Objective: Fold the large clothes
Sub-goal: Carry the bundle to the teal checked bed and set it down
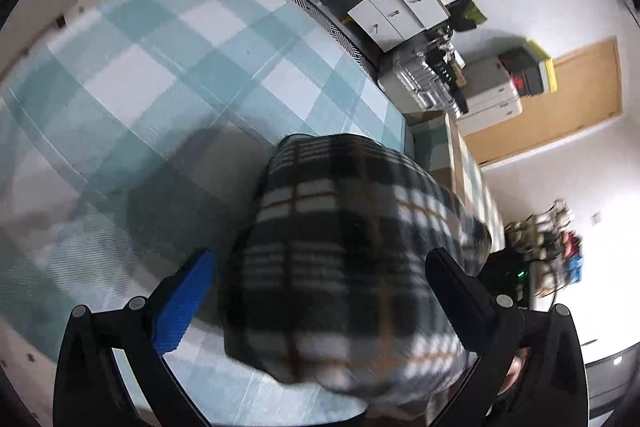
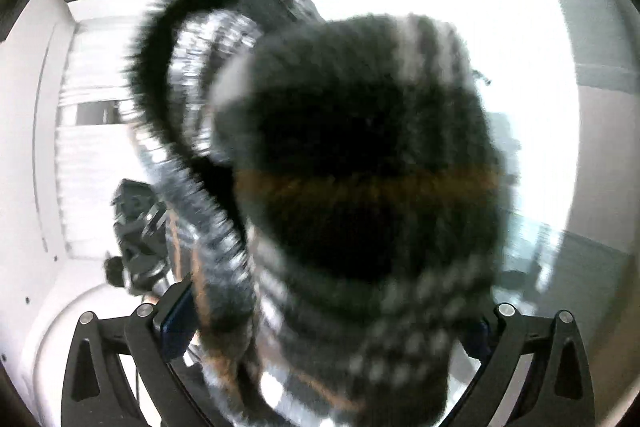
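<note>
Here the plaid garment [image 1: 344, 259], dark with white and thin orange stripes, hangs bunched over the checked bed [image 1: 160, 75]; left gripper [image 1: 320, 291] jaws spread, right gripper [image 2: 320, 323] jaws unclear.

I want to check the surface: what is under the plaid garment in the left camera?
Under the plaid garment lies a blue checked sheet. The part directly beneath is covered. The left gripper stands spread around the cloth.
</note>
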`<state>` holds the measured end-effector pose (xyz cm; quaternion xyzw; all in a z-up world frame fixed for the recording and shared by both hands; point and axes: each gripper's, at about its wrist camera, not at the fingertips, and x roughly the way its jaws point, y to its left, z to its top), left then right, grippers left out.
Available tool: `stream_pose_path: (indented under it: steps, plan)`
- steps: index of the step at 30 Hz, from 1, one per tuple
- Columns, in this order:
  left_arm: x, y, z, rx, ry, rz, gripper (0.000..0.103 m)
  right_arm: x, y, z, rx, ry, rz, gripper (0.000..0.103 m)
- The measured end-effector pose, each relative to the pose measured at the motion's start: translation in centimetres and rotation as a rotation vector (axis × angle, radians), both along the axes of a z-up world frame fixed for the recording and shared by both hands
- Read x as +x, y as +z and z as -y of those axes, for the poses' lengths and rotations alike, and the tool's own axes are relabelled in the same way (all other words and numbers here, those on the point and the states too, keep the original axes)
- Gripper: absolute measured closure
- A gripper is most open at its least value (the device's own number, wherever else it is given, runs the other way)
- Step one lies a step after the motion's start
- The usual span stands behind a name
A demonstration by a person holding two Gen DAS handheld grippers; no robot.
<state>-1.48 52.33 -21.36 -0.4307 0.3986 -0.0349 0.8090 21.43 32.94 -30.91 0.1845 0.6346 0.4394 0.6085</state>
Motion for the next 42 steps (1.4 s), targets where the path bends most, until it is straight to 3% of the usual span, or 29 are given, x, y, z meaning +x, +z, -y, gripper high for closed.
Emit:
stream_pose_path:
  steps: [3,6,12,15,17,20,22,24,25,28,29,31,35,42]
  plan:
    - [-0.8,1.3,1.0,0.097,-0.013,-0.011,0.001,0.4,1.3,1.7,0.025,0.029,-0.004,0.0]
    - [-2.0,2.0,1.4,0.139,-0.029,0.033,0.001,0.7,3.0,3.9,0.023,0.025,0.029,0.0]
    - [-2.5,3.3,4.7,0.168,-0.071,0.094,0.001,0.9,9.6,1.9,-0.069,0.014,0.332,0.0]
    - [-3.3,3.8,7.1,0.135,-0.114,0.187,0.001,-1.1,11.5,-1.9,-0.026,0.049,0.398,0.0]
    - [-3.5,3.7,8.4,0.122,-0.136,0.214,0.001,-3.9,10.7,-6.7,0.073,0.084,0.286,0.0]
    - [-3.0,2.5,10.3,0.053,-0.205,0.249,0.001,-3.2,7.9,-8.9,0.187,0.08,0.069,0.0]
    - [-2.4,1.2,11.0,0.033,-0.226,0.277,0.001,-3.3,6.8,-10.9,0.138,0.079,0.069,0.0]
    - [-1.4,-0.4,11.3,0.012,-0.249,0.255,0.001,-3.4,8.1,-13.1,0.09,0.11,0.083,0.0]
    - [-1.0,-1.2,11.3,0.003,-0.245,0.242,0.001,-3.4,7.1,-13.4,0.031,0.117,0.102,0.001]
    - [0.7,-4.0,10.7,-0.106,-0.262,0.201,0.001,-2.4,5.5,-11.7,-0.134,0.112,0.121,0.013]
    - [1.5,-5.4,10.2,-0.183,-0.256,0.184,0.001,-2.3,4.7,-11.3,-0.168,0.103,0.131,0.014]
    - [2.5,-7.1,9.7,-0.235,-0.257,0.156,0.001,-2.2,4.2,-10.7,-0.172,0.086,0.146,0.014]
    - [3.0,-7.4,9.1,-0.136,-0.268,0.136,0.001,-2.5,5.5,-9.7,-0.104,0.093,0.133,0.013]
    - [2.1,-6.8,6.1,-0.068,-0.24,0.11,0.001,-4.2,9.6,-7.9,-0.045,0.104,0.167,0.012]
